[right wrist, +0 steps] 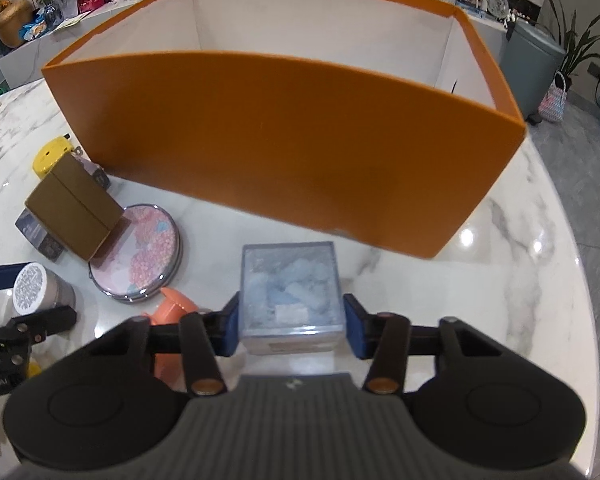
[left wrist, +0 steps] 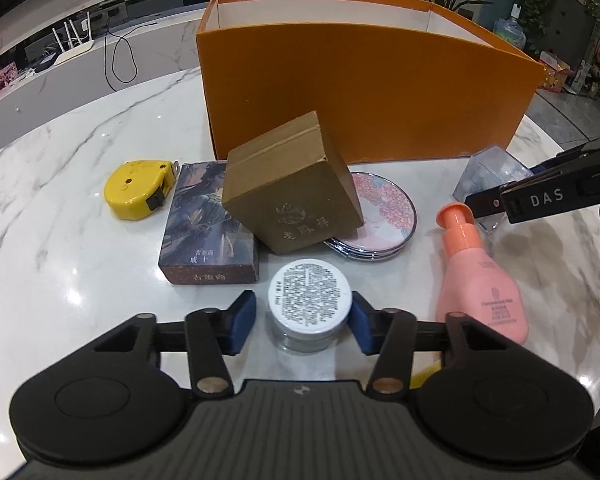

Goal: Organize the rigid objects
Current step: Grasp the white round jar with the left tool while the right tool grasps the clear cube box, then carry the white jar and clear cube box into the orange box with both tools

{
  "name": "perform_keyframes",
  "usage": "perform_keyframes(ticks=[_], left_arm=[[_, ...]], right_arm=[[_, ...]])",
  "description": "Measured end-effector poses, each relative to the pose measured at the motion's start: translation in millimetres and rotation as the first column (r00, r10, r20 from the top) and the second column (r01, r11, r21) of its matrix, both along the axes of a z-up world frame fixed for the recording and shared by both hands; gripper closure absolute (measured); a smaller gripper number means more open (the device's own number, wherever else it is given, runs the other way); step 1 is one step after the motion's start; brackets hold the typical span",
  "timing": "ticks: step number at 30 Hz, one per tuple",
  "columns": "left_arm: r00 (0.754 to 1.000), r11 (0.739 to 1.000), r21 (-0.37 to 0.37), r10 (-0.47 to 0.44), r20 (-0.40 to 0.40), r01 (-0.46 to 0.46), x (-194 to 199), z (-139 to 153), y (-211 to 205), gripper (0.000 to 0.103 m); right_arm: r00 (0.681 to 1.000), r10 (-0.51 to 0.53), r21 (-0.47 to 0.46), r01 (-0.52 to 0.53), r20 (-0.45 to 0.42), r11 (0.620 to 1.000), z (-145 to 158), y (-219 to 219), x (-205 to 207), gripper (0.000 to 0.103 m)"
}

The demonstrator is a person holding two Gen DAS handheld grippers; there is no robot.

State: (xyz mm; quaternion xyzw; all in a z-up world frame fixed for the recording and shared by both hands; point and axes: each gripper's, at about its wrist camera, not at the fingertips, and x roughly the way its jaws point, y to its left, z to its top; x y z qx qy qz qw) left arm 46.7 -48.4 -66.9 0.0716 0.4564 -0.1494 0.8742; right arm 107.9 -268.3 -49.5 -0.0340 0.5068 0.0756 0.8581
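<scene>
Left gripper [left wrist: 304,322]: jaws nearly closed around the small round jar [left wrist: 309,300], white printed lid up; right pad touches the jar wall, left pad looks just shy of it, so a firm grip can't be confirmed; jar stands on the marble tabletop [left wrist: 60,240] near its front edge.

Right gripper [right wrist: 292,330]: jaws closed onto the clear plastic cube box [right wrist: 290,296], blue pads against both side walls; box sits near the front edge, just in front of the orange box [right wrist: 284,140], close to its right corner.

Orange box is open-topped, white inside, and stands toward the far edge of the tabletop.

In front of its left part: brown carton [left wrist: 292,188] tilted, propped on the illustrated card box [left wrist: 208,224] and the floral round compact [left wrist: 384,216]; yellow tape measure [left wrist: 140,188] just left of the card box; pink pump bottle [left wrist: 476,276] lying flat between the jar and the cube box.
</scene>
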Motion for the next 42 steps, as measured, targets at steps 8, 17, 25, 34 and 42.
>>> perform_keyframes(ticks=[8, 17, 25, 34, 42], left_arm=[[0.999, 0.999, -0.007, 0.031, -0.009, -0.031, 3.3, 3.3, 13.5, 0.056], [0.999, 0.999, 0.015, 0.042, 0.002, -0.042, 5.1, 11.9, 19.1, 0.056], [0.999, 0.999, 0.014, 0.051, 0.021, -0.051, -3.9, 30.4, 24.2, 0.056], [0.994, 0.997, -0.043, 0.066, 0.085, -0.063, 7.3, 91.1, 30.4, 0.056], [0.986, 0.996, -0.085, 0.031, 0.161, -0.018, 74.3, 169.0, 3.9, 0.056]], right_arm=[[1.0, 0.003, 0.002, -0.003, -0.007, 1.0, -0.9, -0.1, -0.4, 0.056], [1.0, -0.001, 0.021, 0.001, -0.003, 1.0, 8.5, -5.9, -4.7, 0.057], [0.999, -0.003, 0.024, 0.002, 0.04, 1.0, 34.9, -11.1, -19.3, 0.057], [0.977, 0.002, 0.059, -0.015, 0.213, 0.998, 115.0, -17.7, -35.2, 0.057], [0.94, -0.114, 0.166, 0.063, 0.323, 0.984, 176.7, -35.0, 1.4, 0.057]])
